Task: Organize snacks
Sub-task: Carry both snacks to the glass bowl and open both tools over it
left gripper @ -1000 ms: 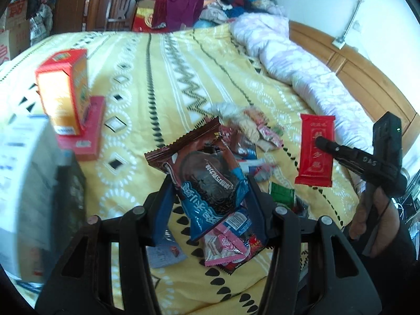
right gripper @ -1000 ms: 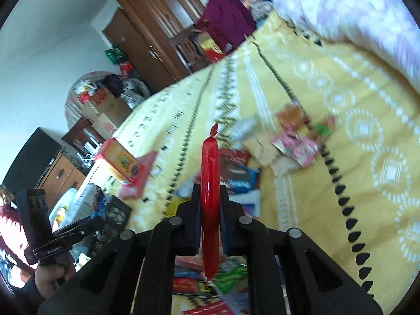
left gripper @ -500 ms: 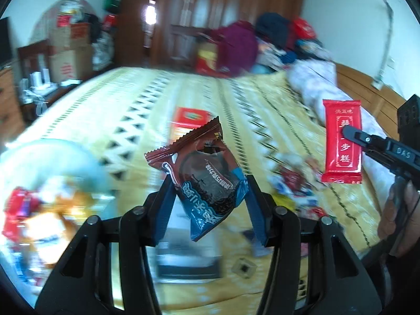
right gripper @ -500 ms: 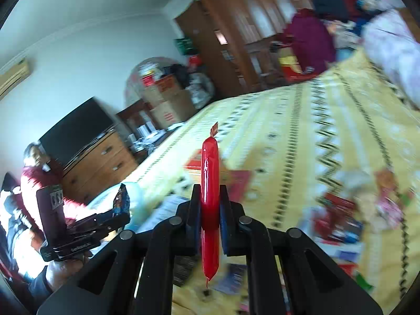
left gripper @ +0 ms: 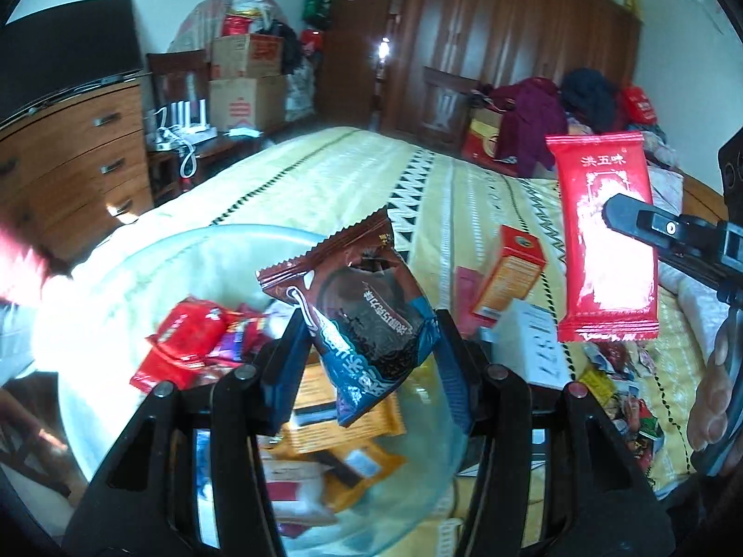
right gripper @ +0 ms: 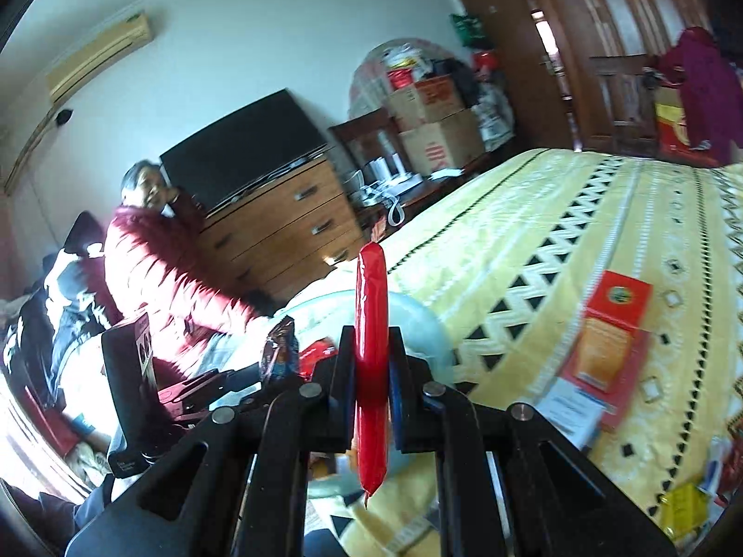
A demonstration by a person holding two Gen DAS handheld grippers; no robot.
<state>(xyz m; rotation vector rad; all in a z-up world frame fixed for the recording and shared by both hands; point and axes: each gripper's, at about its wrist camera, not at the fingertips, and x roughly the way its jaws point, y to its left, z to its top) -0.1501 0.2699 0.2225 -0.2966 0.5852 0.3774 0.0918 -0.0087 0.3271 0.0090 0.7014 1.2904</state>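
We saw a bed point(left gripper: 464, 195) covered by a yellow spread with black zigzag and diamond bands. On it, near its edge, sat a clear bowl point(left gripper: 139, 269) holding wrapped snacks. Beside the bowl an orange box point(left gripper: 511, 278) stood on a flat red box point(right gripper: 617, 352), and a white box point(left gripper: 538, 348) lay just beside them. Loose snack packets point(left gripper: 617, 394) were scattered on the spread farther along; they were too blurred for us to tell apart. At the far end lay what seemed to be heaped clothes point(left gripper: 538, 125).
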